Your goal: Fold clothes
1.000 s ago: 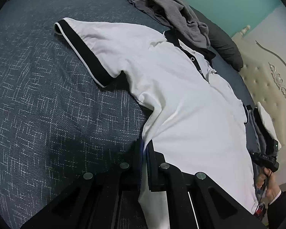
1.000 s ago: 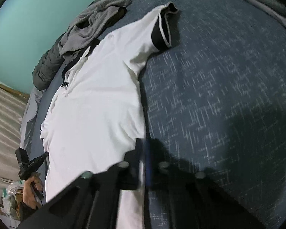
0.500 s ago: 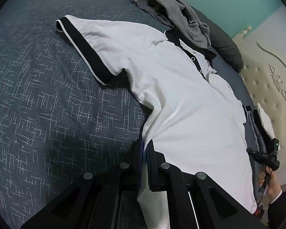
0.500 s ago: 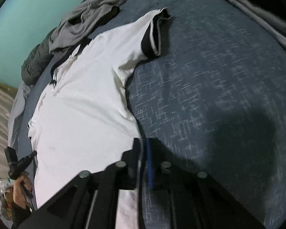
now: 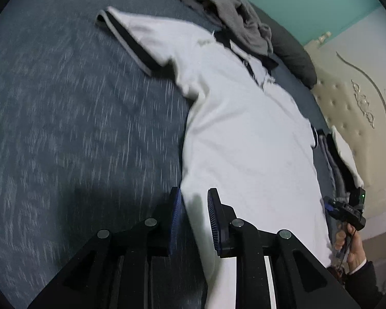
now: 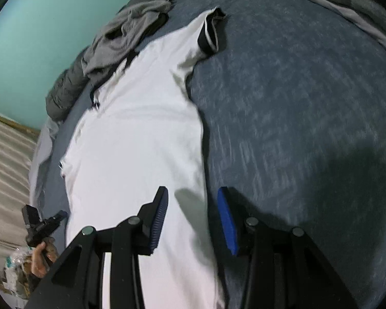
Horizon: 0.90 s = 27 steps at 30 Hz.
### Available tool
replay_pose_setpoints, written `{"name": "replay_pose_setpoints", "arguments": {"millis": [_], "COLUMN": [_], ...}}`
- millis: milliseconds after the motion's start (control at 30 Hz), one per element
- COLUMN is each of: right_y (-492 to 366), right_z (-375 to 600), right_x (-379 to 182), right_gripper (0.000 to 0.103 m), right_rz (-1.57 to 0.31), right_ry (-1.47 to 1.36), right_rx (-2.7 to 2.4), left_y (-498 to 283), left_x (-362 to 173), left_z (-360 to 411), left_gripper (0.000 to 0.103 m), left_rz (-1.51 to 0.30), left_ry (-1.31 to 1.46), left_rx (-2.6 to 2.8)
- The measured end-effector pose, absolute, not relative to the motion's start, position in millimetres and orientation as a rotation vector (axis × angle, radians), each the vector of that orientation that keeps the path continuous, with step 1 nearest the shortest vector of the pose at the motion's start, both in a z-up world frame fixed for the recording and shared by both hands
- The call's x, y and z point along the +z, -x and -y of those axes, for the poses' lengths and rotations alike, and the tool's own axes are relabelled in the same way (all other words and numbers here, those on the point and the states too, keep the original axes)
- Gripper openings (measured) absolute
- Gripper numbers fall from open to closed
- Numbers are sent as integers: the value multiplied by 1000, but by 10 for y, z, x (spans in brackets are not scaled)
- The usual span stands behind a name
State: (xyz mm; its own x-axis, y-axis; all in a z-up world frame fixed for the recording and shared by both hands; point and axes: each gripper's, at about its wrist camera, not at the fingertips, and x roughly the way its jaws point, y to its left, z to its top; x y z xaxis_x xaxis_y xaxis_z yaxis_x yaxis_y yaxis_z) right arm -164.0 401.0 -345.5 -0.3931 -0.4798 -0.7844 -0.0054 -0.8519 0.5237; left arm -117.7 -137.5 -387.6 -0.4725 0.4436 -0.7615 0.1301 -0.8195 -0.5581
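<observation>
Beyond white shirt [image 5: 244, 134]: grey garment [image 5: 226, 7]

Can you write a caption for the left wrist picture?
Left gripper, jaws just opened, over the edge of a white polo shirt spread flat on a blue bed.

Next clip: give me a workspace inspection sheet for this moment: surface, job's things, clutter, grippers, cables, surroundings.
Surface: dark blue textured bedspread.
Job's things: white polo shirt with black sleeve bands, spread flat, unfolded.
Clutter: crumpled grey garment at the collar; dark grey pillow; folded dark clothes.
Grippers: left gripper and right gripper open, jaws just opening, each straddling a side edge of the shirt.
Cables: nothing seen.
Surroundings: teal wall; cream tufted headboard.
</observation>
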Motion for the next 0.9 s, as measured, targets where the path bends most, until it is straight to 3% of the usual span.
{"name": "replay_pose_setpoints", "arguments": {"millis": [167,200,233,300,400,567,733,900], "right_y": [1509,1490,1472,1433,1371,1351,1371,1393], "right_z": [-3935,-3939,-3945,-3930,-3882,-3872,-3911,-3989], "right_x": [-3500,-3513,-3525,-3535,-3542,-3574,-3594,-3528], "right_gripper": [40,38,35,17,5,4,4,14], "right_rz": [648,659,671,659,609,587,620,655], "right_ry": [-1512,-1510,-1508,-1501,-1491,-1503,-1504,-1531], "right_rx": [-2321,-2324,-2327,-2339,-2362,-2401,-2404,-2363], "left_y": [1022,1007,994,956,907,828,778,668], "left_x": [-3977,-3993,-4015,-3996,-3828,-3941,-3961,-3807], "left_z": [1232,1208,1200,1216,1337,1434,1463,1459], "left_gripper": [21,15,5,4,4,4,11,22], "left_rz": [803,788,790,788,760,811,852,847], "left_ry": [1536,1542,1549,1542,1499,1556,1572,1584], "left_rx": [2335,2331,2323,2327,2402,2385,2381,2357]}}
